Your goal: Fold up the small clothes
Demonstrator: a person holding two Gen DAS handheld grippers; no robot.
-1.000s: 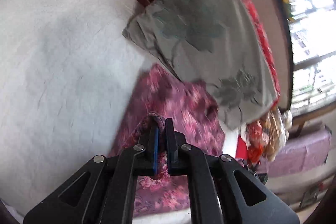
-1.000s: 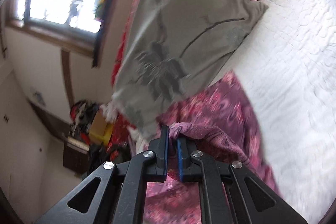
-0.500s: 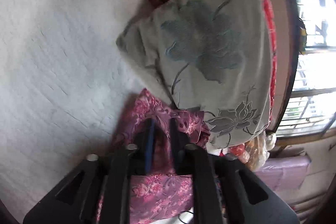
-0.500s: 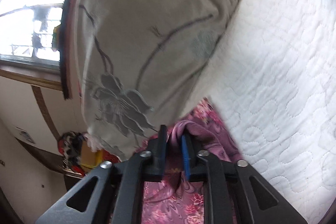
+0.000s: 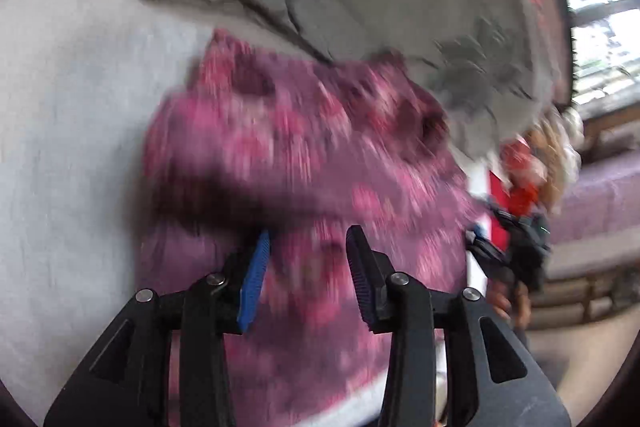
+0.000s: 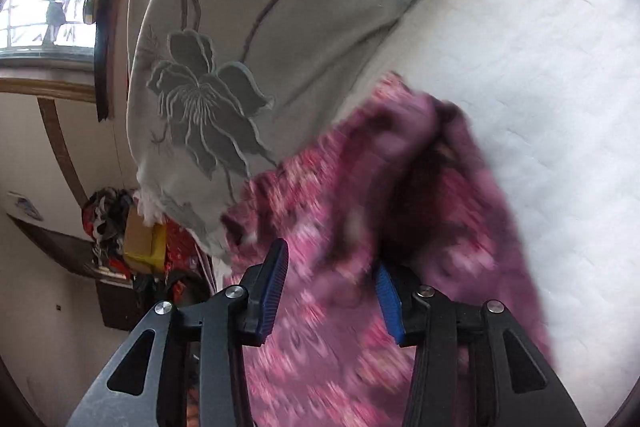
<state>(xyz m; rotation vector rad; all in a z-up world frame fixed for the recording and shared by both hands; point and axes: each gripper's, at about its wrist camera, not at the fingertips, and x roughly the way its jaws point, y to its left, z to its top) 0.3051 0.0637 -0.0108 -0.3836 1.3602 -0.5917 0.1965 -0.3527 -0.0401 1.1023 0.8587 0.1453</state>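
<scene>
Both tools are letting go at once: my left tool (image 5: 308, 255) has its jaws opening, about a third apart, with the pink floral garment (image 5: 304, 155) lying under the gap and the pads off the cloth; my right tool (image 6: 330, 277) is also opening, a bit wider, with cloth between and behind the pads but nothing pinched that I can see. The garment lies on the white quilted bed (image 6: 540, 67), its far edge at 12 o'clock touching or tucked just under the grey flower-print pillow (image 6: 248, 39); I can't tell which. Risks as I judge them: the cloth is motion-blurred in both views, so it is likely not settled, and the folded layer could slide or spring back unevenly. On the right, a raised hump of cloth sits at 1 o'clock from the blue pad; if it snags as I back out, it drags the fold open. The garment's side nearest the red clutter (image 5: 520, 179) at 3 o'clock looks close to the bed edge and could slip off.
</scene>
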